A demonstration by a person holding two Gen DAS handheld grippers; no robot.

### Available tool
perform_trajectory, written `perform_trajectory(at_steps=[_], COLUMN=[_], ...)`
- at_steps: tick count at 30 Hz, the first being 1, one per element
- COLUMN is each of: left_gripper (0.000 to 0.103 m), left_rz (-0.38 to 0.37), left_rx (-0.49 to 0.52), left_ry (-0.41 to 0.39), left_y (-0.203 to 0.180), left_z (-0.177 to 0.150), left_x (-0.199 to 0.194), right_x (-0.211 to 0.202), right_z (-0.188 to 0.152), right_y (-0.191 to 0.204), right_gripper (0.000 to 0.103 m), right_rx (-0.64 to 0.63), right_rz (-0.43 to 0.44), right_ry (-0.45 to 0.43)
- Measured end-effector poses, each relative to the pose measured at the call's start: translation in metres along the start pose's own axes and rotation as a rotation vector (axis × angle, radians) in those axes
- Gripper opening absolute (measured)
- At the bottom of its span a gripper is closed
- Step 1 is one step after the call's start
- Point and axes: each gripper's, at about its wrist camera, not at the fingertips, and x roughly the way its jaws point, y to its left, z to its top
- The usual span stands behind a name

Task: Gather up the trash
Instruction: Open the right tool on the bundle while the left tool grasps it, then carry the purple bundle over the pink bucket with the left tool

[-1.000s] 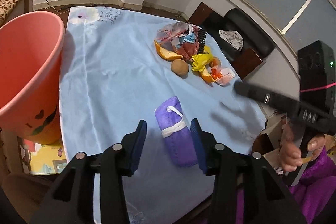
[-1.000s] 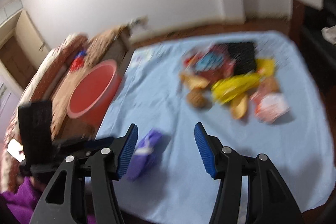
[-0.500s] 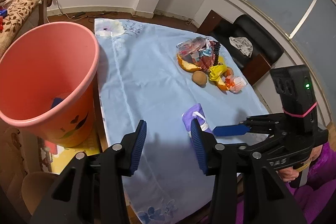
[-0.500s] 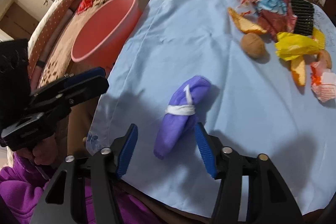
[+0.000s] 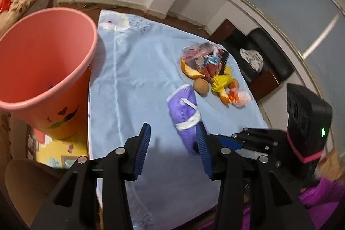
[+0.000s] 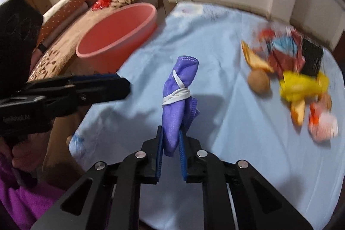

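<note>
The right gripper (image 6: 170, 143) is clamped on the lower end of the purple mask (image 6: 180, 87), a rolled cloth bundle bound at its waist by its own white strap (image 6: 176, 96). In the right wrist view the mask stands up from the jaws at frame centre and looks lifted off the blue cloth (image 6: 215, 122), its shadow lying behind it. In the left wrist view the same mask (image 5: 185, 107) sits at centre, just beyond the left gripper (image 5: 172, 152), whose fingers are spread wide with nothing between them.

The mask is likely light, soft and limp. It should sag and swing from a grip at one end, and the loose folds below the strap could slip out. A hold at or near the strap, where the roll is tightest, would seem safer.

The pink bin (image 5: 43, 61) stands at the left of the left wrist view, beside the table edge, mouth open. The rest of the trash (image 6: 291, 70), with peels, wrappers, a yellow bag and a brown fruit, lies in a heap at the right of the right wrist view, well apart from the mask.
</note>
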Motion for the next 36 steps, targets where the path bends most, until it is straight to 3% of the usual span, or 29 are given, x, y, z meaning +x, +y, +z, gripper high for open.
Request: perform_trajectory(at_steps=[6, 8, 10, 22, 24, 26, 36], left_gripper=[0.044, 0.044, 0.044, 0.044, 0.04, 0.029, 0.024], left_rz=[0.083, 0.113, 0.128, 0.212, 0.21, 0.2, 0.283], left_rx=[-0.055, -0.073, -0.08, -0.035, -0.041, -0.047, 0.016], left_ry=[0.032, 0.06, 0.088, 0.096, 0.088, 0.084, -0.042], left_y=[-0.007, -0.007, -0.007, -0.031, -0.032, -0.033, -0.051], left_z=[0.009, 0.008, 0.007, -0.002, -0.003, -0.004, -0.003], left_x=[0.026, 0.038, 0.049, 0.075, 0.075, 0.074, 0.045], right_x=[0.014, 0.017, 0.014, -0.027, -0.035, -0.041, -0.064], right_z=[0.006, 0.004, 0.0, -0.034, -0.038, -0.042, -0.051], right_y=[0.0, -0.005, -0.008, -0.056, -0.064, -0.071, -0.084], right_gripper=[0.022, 0.038, 0.043, 0.048, 0.048, 0.048, 0.048], right_rx=[-0.032, -0.035, -0.035, 0.043, 0.065, 0.093, 0.168], right_rz=[0.034, 0.07, 0.083, 0.097, 0.09, 0.081, 0.023], right_ry=[-0.081, -0.072, -0.084, -0.155, -0.175, -0.192, -0.269])
